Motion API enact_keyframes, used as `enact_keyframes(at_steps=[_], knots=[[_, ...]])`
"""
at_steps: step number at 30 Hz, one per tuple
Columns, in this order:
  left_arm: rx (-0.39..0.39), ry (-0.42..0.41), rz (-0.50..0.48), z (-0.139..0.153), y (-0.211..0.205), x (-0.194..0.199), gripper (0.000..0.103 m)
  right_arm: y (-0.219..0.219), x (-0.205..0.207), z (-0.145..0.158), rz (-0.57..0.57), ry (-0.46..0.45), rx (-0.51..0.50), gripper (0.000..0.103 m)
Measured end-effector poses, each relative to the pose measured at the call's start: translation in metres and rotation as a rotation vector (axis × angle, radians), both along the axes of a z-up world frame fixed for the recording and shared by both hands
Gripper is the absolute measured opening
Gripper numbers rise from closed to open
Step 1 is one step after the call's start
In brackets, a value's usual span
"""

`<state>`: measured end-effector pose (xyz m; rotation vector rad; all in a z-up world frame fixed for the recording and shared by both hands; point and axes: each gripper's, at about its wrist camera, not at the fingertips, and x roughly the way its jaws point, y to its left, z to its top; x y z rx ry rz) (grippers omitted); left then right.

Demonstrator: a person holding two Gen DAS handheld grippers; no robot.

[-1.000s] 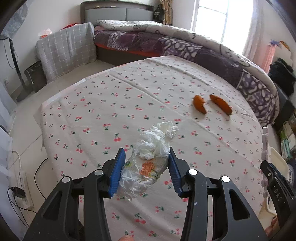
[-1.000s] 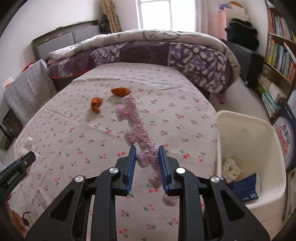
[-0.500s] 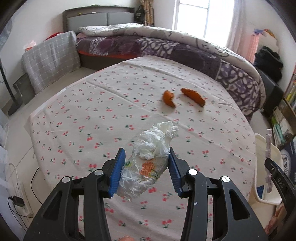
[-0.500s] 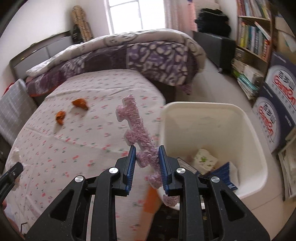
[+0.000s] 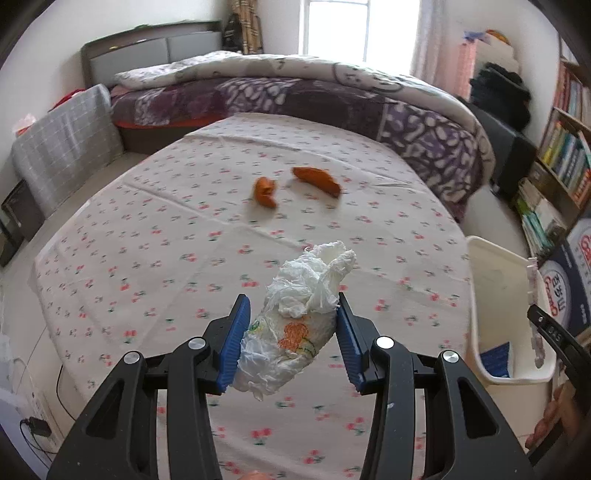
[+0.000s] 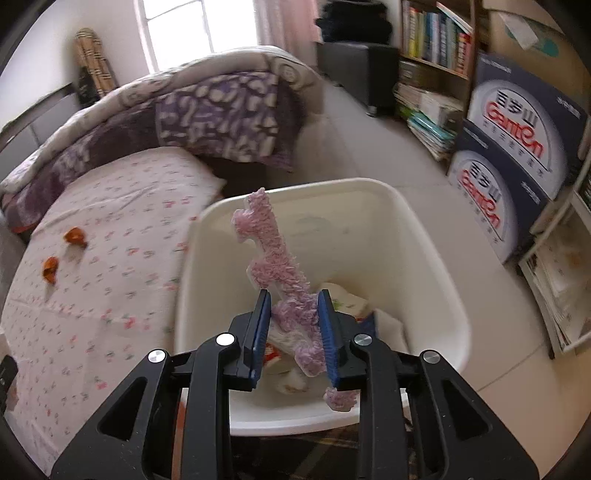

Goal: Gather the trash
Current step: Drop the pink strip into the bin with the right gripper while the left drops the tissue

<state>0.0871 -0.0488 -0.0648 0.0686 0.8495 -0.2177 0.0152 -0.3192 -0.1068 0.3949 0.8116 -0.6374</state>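
Observation:
My left gripper (image 5: 291,338) is shut on a crumpled white plastic bag (image 5: 295,325) with orange print, held above the cherry-print tablecloth (image 5: 184,258). My right gripper (image 6: 293,334) is shut on a pink fuzzy foam strip (image 6: 275,273), held upright over the white trash bin (image 6: 373,188). The bin holds paper scraps and a blue box. Two orange peels lie on the table, shown in the left wrist view (image 5: 264,192) (image 5: 317,176) and in the right wrist view (image 6: 75,236) (image 6: 50,269). The bin also shows at the right in the left wrist view (image 5: 495,266).
A bed with a purple patterned quilt (image 5: 332,96) stands behind the table. Bookshelves (image 6: 436,33) and stacked printed cartons (image 6: 517,122) line the right side of the room. A grey checked cushion (image 5: 62,136) stands left of the table.
My right gripper has swung right from over the table to over the bin, with the pink strip still in it. My left gripper has turned right with the bag; the bin has come into its view.

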Motion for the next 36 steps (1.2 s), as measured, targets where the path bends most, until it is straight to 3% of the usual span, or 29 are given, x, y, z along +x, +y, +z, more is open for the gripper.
enact_keyframes(at_steps=[2, 4, 6, 12, 20, 31, 32, 34, 36], knots=[[0.002, 0.000, -0.028, 0.001, -0.012, -0.001, 0.046, -0.012, -0.005, -0.002, -0.037, 0.009, 0.008, 0.027], [-0.001, 0.002, -0.061, 0.004, -0.026, -0.002, 0.046, -0.023, -0.010, -0.005, -0.074, 0.018, 0.019, 0.038], [-0.003, 0.003, -0.093, 0.006, -0.040, -0.003, 0.046, -0.031, -0.015, -0.005, -0.108, 0.020, 0.018, 0.057], [-0.005, 0.013, -0.187, 0.010, -0.087, -0.005, 0.046, -0.053, -0.030, -0.004, -0.190, 0.015, 0.004, 0.077], [-0.004, 0.049, -0.282, 0.008, -0.132, -0.009, 0.046, -0.072, -0.044, -0.006, -0.248, 0.009, 0.020, 0.082], [-0.096, 0.181, -0.412, -0.002, -0.183, -0.008, 0.048, -0.098, -0.065, -0.012, -0.347, 0.007, 0.035, 0.083], [-0.109, 0.197, -0.426, -0.003, -0.188, -0.007, 0.049, -0.100, -0.066, -0.012, -0.354, 0.009, 0.036, 0.084], [-0.129, 0.225, -0.442, -0.005, -0.195, -0.005, 0.064, -0.103, -0.067, -0.014, -0.365, 0.012, 0.038, 0.084], [-0.150, 0.241, -0.438, -0.006, -0.195, -0.001, 0.066, -0.105, -0.067, -0.015, -0.372, 0.013, 0.041, 0.085]])
